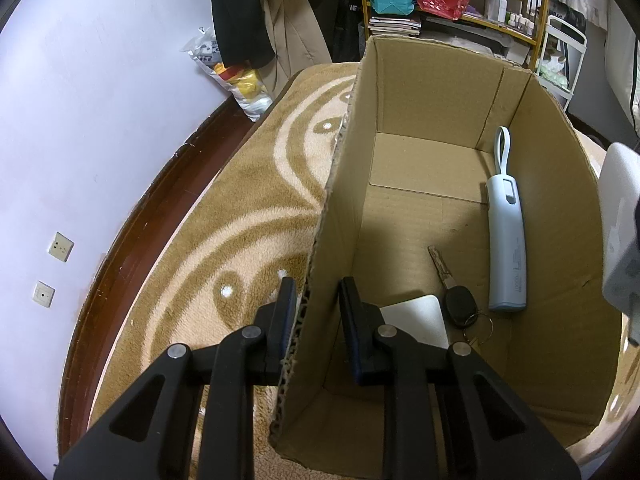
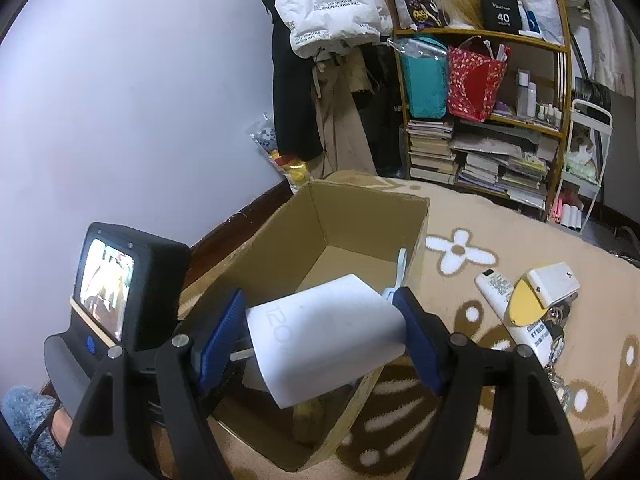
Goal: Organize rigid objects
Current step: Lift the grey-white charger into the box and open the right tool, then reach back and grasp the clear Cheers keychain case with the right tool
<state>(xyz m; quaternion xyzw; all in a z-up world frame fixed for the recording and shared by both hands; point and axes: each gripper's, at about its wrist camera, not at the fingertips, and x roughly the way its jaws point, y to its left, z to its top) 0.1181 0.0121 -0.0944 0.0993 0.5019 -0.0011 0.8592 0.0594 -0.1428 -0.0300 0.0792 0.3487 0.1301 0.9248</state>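
Note:
An open cardboard box (image 1: 440, 92) stands on a beige patterned carpet. My left gripper (image 1: 318, 304) straddles its left wall, one finger outside and one inside, closed against the cardboard. On the box floor lie a light blue power bank (image 1: 506, 240), a black car key (image 1: 460, 304) on a ring, and a flat white item (image 1: 416, 316). My right gripper (image 2: 320, 312) is shut on a white charger block (image 2: 324, 328), held above the near right edge of the box (image 2: 352, 220). The same charger block (image 1: 620, 220) shows at the left wrist view's right edge.
A white remote (image 2: 500, 296), a yellow-and-white gadget (image 2: 548, 284) and a bunch of keys on a chain (image 2: 556, 344) lie on the carpet (image 2: 520, 232) right of the box. A crowded bookshelf (image 2: 480, 152) and hanging clothes (image 2: 332, 120) stand behind. A wall (image 1: 100, 100) runs along the left.

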